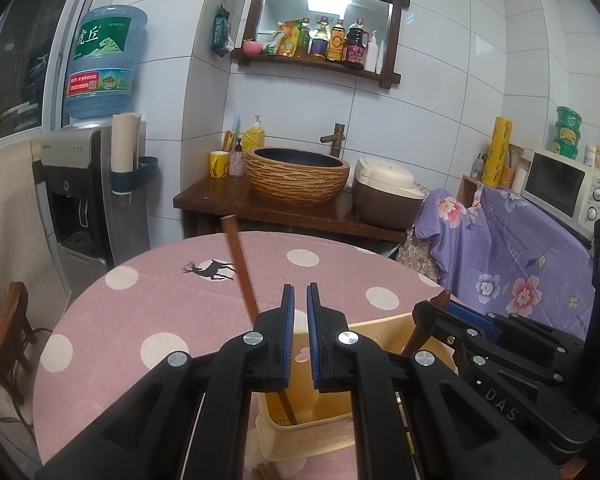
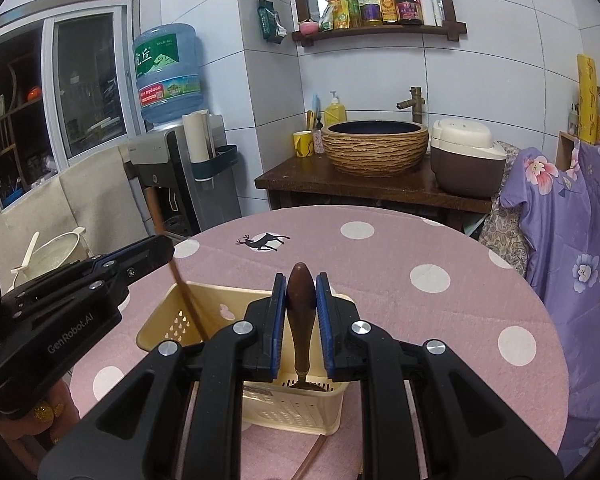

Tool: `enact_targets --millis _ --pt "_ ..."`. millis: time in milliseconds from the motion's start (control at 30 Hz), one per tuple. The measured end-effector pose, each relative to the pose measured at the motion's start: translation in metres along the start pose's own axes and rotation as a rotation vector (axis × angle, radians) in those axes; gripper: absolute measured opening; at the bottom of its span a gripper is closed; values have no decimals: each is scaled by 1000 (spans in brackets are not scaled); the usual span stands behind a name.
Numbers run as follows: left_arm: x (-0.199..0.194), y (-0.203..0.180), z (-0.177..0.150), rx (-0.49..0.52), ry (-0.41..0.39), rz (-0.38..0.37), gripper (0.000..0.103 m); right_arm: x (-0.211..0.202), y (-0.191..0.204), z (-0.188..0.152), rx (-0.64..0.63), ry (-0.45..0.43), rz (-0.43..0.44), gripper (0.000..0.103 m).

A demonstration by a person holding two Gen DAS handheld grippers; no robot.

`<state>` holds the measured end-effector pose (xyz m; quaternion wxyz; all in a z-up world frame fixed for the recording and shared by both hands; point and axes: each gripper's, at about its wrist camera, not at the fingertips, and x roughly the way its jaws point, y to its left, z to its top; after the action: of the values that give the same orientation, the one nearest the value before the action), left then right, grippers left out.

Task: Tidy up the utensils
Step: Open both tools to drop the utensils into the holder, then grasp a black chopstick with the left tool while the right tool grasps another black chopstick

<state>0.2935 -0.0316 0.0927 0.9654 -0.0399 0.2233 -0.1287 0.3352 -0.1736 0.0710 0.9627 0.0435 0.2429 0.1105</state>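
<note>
Right gripper (image 2: 301, 292) is clamped on a brown utensil handle (image 2: 300, 312), its working end hidden inside the cream basket (image 2: 168, 322). Left gripper (image 1: 300, 300) is nearly closed on nothing; a chopstick (image 1: 240, 264) leans in the basket beside it. Both are set on a pink dotted tablecloth (image 2: 440, 320); a basin (image 2: 374, 146) is seen behind.

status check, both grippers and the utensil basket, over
Right gripper shut on brown wooden-handled utensil, head down in cream plastic basket. Left gripper narrowly open, empty. Brown chopstick already in basket.
</note>
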Motion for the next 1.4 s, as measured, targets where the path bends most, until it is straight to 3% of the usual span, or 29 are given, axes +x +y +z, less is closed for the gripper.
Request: enact_targets --millis 100,167,200,267,333,467,533,633,967,1133,1400 --pt "-3 1 -2 -10 -5 -14 8 0 0 -2 -4 -11 2 16" --pt "-7 1 -3 -5 -9 -20 8 -1 0 -4 -12 -17 3 23" --pt "-9 0 -4 0 -11 -21 9 -4 0 -5 -10 -26 -1 33" --pt "-16 0 -7 4 -21 -16 26 -10 -1 -6 -7 -47 -2 42" --pt "-26 2 -10 -9 -43 -14 68 -19 0 -9 -12 -66 -3 44" --pt "-45 9 -22 -25 -51 -22 80 -39 1 -19 -46 -97 -17 49" --pt "-51 14 -31 -33 -33 -17 92 -49 -1 -28 -51 -92 -33 57" --pt "-58 22 -48 -41 3 -5 96 -58 -9 -45 -21 -59 -52 59" --pt "-57 62 -119 -118 210 152 95 -54 -40 -114 59 157 -148 59" --pt "-45 69 -146 -135 311 143 69 -46 -44 -143 63 225 -164 59" --pt "-29 54 -161 -102 372 117 53 -40 -47 -162 71 260 -173 54"
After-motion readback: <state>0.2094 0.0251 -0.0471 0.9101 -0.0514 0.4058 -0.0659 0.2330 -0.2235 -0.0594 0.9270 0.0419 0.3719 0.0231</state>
